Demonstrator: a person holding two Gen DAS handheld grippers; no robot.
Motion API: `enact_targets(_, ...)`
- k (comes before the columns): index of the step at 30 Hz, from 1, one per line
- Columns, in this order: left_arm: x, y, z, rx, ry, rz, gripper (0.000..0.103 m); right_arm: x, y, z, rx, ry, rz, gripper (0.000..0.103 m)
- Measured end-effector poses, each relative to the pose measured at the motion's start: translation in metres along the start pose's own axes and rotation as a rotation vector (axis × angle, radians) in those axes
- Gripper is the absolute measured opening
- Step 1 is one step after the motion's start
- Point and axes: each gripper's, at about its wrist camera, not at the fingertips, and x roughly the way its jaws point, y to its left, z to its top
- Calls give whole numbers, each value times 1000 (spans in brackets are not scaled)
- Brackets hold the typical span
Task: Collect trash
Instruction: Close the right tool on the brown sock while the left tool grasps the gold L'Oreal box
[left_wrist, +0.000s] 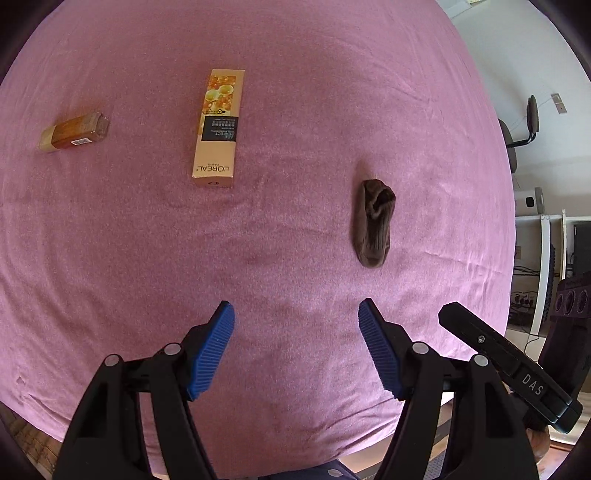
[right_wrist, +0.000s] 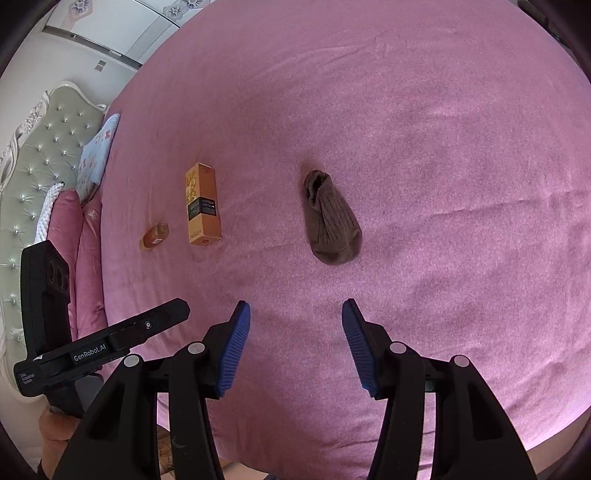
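L grip (left_wrist: 295, 310) jaws apart, I hold nothing | carton (left_wrist: 218, 127) ctr | bottle (left_wrist: 74, 132) far L | sock (left_wrist: 375, 221) R | pink sheet (left_wrist: 295, 55)

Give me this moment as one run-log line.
left hand-held gripper open, empty | right hand-held gripper open, empty | sock, carton, bottle on bedsheet, untouched

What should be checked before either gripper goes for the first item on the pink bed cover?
1. Left gripper open and holding nothing: ok.
2. Right gripper open and holding nothing: ok.
3. Items lie apart from each other, so none blocks a grasp: ok. The sock lies apart from the carton, and the small bottle lies apart from it on its other side.
4. Sock sits ahead of the right gripper with bare bed cover between: ok.
5. Trash bin or bag in view to drop items into: not ok, neither view shows one.
6. Whether the sock counts as trash: cannot tell.
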Motion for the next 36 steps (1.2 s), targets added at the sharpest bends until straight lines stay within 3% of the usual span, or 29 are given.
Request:
enact_targets(9,43,22,64,-64,9,60,70,59,-11,51,-20,65,-53,52)
enact_targets(18,75,37,103,-93,45,68,70,94,-22,79,-1,109,-63,52)
enact_targets(20,81,41,109,-104,53,70,70,99,-20,82,-6,116,-65,49)
enact_targets(22,86,44,115,-113,59,70,70,103,-19,84,-13,131,-68,36)
enact_targets(25,91,49,123,-120,65,73,70,105,-20,86,-14,134,-53,29)
enact_targets(34,87,53,130,-100,78,83,77,99,-39,86,50,138,-5,28)
enact_targets(36,84,56,126,-83,81,101,77,97,-39,86,51,135,-10,23)
